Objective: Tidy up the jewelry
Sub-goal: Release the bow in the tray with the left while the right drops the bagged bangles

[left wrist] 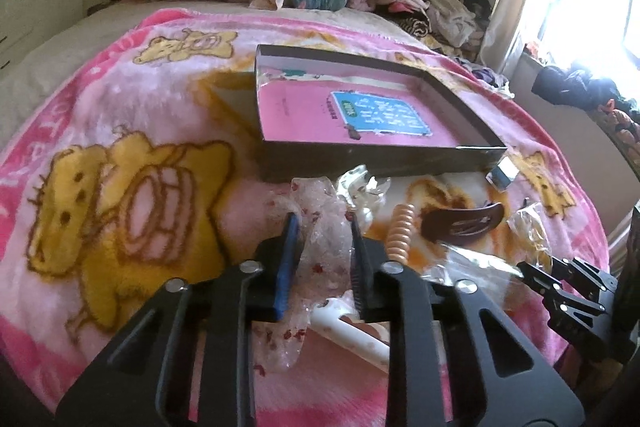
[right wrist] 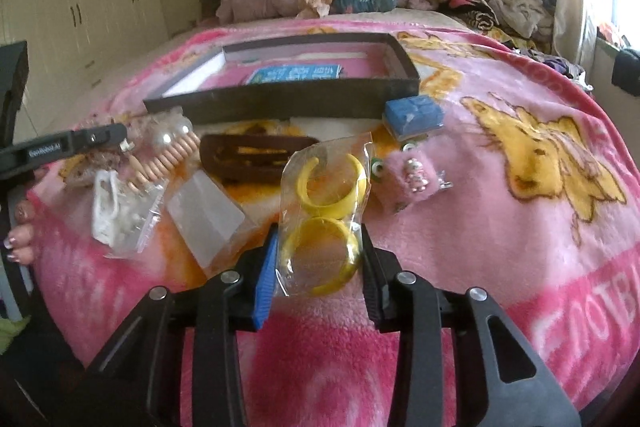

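Nearest on the right, the right gripper (right wrist: 318, 247) stands with its jaws apart, one on either side of a clear bag of yellow bangles (right wrist: 322, 211) lying on the pink blanket (right wrist: 500, 219). The bag's long axis runs straight away from the jaws, toward the box, so its near end with the lower bangle already sits in the gap while the far end reaches beyond the tips. The pads look close to the plastic but I would not swear they touch it.

The left gripper (left wrist: 322, 247) has its jaws apart too, straddling a crumpled clear bag with red flecks (left wrist: 320, 227); the blur there leaves it unclear whether they pinch it.

A little further out lie a peach spiral hair tie (left wrist: 401, 233) and a brown hair clip (right wrist: 256, 157), side by side, the clip's length running crosswise. Right of the bangle bag sit small beaded pieces (right wrist: 416, 175), and just beyond them a blue ring box (right wrist: 414, 115) at the tray's corner.

Farthest is the open dark box (right wrist: 288, 99) with a pink floor, apparently empty, dead ahead of the right gripper. By my reckoning the right hand is nearer the bangles and has the straighter run to the box.
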`<state>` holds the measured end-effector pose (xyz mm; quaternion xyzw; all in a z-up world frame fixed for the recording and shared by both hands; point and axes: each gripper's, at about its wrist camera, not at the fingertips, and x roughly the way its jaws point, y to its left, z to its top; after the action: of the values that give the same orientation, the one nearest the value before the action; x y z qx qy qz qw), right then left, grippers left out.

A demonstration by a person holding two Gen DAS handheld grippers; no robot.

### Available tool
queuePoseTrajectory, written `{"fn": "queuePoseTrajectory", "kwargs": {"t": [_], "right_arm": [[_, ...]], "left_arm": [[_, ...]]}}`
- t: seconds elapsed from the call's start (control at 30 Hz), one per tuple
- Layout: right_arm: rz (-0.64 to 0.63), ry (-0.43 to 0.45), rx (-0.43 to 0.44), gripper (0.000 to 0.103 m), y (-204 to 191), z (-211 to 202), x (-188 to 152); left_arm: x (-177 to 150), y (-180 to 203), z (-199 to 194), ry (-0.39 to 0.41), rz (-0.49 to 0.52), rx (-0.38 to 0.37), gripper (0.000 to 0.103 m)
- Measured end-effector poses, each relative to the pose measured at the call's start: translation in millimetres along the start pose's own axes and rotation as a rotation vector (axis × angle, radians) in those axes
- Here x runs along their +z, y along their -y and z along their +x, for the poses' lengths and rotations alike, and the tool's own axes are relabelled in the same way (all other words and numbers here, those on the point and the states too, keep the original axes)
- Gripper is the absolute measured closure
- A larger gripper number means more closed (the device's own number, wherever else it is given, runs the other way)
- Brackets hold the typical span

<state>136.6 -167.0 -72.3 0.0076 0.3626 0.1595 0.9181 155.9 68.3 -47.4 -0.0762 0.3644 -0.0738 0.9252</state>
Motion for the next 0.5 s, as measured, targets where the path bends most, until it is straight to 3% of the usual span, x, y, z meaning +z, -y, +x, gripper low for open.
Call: {"fn": "queuePoseTrajectory", "kwargs": {"t": [0.2, 0.5], "right_arm": [[0.042, 0.01, 0.062, 0.068, 4.9, -14.6, 9.1], [0.028, 0.055, 0.084, 0.068, 6.1, -21.4, 42.1]], "left_arm": [[9.7, 7.8, -19.1, 0.048, 0.006, -0.014, 0.097], [36.9, 13.7, -31.0, 0.106, 0.025, -0.021, 0.097]]}}
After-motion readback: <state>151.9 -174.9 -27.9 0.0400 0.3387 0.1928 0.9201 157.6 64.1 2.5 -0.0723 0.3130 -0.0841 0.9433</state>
